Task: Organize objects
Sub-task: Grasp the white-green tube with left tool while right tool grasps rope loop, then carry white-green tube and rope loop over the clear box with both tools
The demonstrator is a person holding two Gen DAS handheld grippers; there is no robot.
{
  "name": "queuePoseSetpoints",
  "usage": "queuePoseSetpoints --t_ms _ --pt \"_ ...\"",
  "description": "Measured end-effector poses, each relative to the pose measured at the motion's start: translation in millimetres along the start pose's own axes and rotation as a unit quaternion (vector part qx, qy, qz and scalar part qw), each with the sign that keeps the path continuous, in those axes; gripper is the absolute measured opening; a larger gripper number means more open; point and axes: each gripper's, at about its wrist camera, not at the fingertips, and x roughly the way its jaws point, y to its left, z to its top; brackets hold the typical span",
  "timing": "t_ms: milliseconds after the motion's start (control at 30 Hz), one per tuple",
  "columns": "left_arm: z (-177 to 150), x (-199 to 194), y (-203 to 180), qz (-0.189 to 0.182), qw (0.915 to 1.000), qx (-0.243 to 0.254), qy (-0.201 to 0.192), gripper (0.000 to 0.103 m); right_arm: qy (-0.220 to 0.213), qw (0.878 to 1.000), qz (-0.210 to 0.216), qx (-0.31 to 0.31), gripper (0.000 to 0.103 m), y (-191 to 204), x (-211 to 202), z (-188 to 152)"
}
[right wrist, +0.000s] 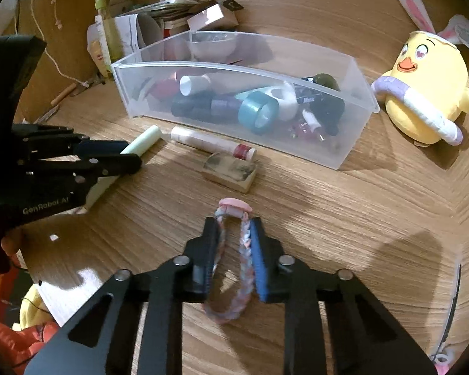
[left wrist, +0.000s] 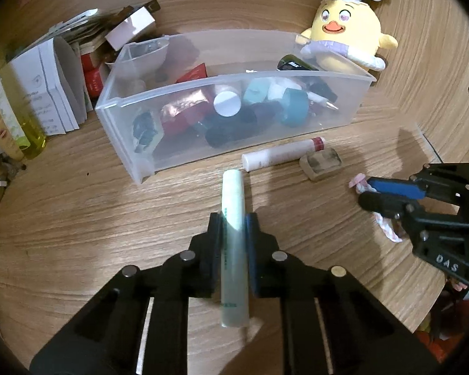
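The left hand-held gripper [left wrist: 233, 228] points steeply down, its 2 black fingers pressed against a pale green tube [left wrist: 233, 250] that runs along them toward 12 o'clock. The right hand-held gripper [right wrist: 234, 240] is angled down likewise, its 2 fingers clamped on a braided pink-and-blue band [right wrist: 234, 268]. In the left wrist view the right one reaches in from 3 o'clock. A fingertip, probably the person's, shows at 9 o'clock in the right view.

Pale green tube [left wrist: 233, 250], pink-and-blue braided bracelet [right wrist: 246, 259], yellow plush chick [right wrist: 428, 90].
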Motion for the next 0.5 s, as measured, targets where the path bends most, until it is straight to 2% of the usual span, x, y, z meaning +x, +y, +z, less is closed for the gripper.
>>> queuePoseSetpoints --t_ms 233,500 --pt "-3.7 -10.8 -2.2 -0.006 0.9999 -0.008 -0.012 0.015 -0.025 0.999 0.002 0.022 0.010 -4.7 -9.5 3.1" --pt "5.5 -39.4 -4.7 -0.014 0.9983 -0.014 -0.056 0.015 -0.062 0.997 -0.002 0.035 0.009 -9.4 -33.3 13.4"
